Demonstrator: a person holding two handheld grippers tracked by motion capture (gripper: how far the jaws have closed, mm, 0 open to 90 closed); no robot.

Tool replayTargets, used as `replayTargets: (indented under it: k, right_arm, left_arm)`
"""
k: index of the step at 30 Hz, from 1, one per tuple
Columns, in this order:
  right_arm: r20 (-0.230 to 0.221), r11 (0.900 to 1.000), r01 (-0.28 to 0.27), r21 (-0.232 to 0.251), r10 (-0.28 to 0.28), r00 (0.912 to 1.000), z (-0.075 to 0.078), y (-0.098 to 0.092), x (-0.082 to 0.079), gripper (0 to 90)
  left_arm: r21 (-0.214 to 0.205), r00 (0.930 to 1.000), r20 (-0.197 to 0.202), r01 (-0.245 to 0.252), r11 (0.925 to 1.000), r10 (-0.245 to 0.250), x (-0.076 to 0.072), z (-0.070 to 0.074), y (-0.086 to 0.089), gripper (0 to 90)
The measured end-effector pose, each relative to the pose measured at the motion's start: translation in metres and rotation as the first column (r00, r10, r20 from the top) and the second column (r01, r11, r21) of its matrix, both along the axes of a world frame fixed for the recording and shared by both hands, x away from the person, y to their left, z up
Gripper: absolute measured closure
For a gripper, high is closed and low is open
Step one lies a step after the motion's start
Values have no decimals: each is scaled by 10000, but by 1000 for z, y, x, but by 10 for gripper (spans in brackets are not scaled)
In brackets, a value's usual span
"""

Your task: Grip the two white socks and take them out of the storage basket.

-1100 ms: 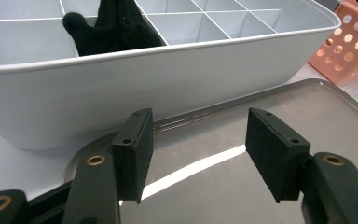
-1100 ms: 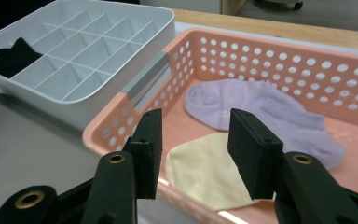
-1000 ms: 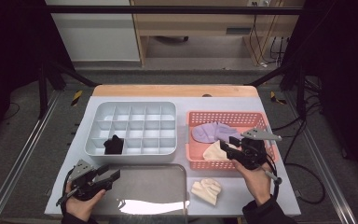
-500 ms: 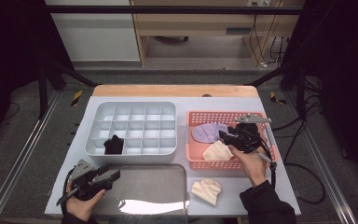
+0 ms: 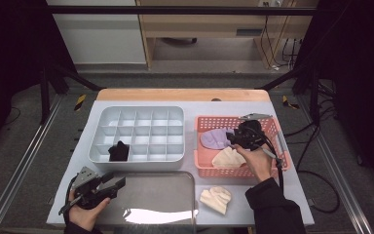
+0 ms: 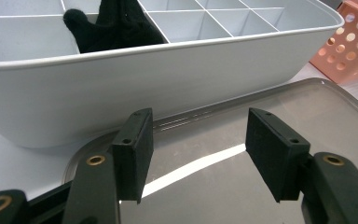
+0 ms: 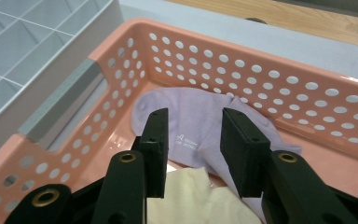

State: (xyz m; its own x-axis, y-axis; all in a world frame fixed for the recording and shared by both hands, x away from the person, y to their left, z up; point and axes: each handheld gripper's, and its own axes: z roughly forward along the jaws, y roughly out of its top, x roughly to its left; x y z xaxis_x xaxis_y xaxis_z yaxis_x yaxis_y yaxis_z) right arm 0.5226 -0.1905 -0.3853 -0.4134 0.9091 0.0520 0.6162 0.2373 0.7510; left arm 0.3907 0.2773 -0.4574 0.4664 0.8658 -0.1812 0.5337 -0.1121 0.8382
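Hovering over lilac sock in pink basket, right gripper narrowing fingers, nothing gripped yet. Idling at tray, left gripper fingers wide, empty.

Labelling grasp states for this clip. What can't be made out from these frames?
- Right hand-held gripper over the purple sock in the pink basket: jaws have just been closing; right gripper view doesn't settle whether the pads touch it.
- Cream sock: cut off by the bottom edge and the jaws, right gripper view.
- Black sock: top cut by the frame edge, left gripper view.
- Printing on the purple sock: too small.
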Motion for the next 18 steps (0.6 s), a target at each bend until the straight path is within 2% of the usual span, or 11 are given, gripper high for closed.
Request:
replayTargets:
  k: [6,18]
  right_arm:
    - [-234,9999,106,-51,-107,9997,-3,-3,13,640]
    - [-760,9987,-147,-494,109,9970,-18,-5,22,666]
  left_arm:
    - [-4,10000,-7,1,10000,-1,0,0,0,407]
    - [33,10000,-42,14,10000,-13,1,-1,0,407]
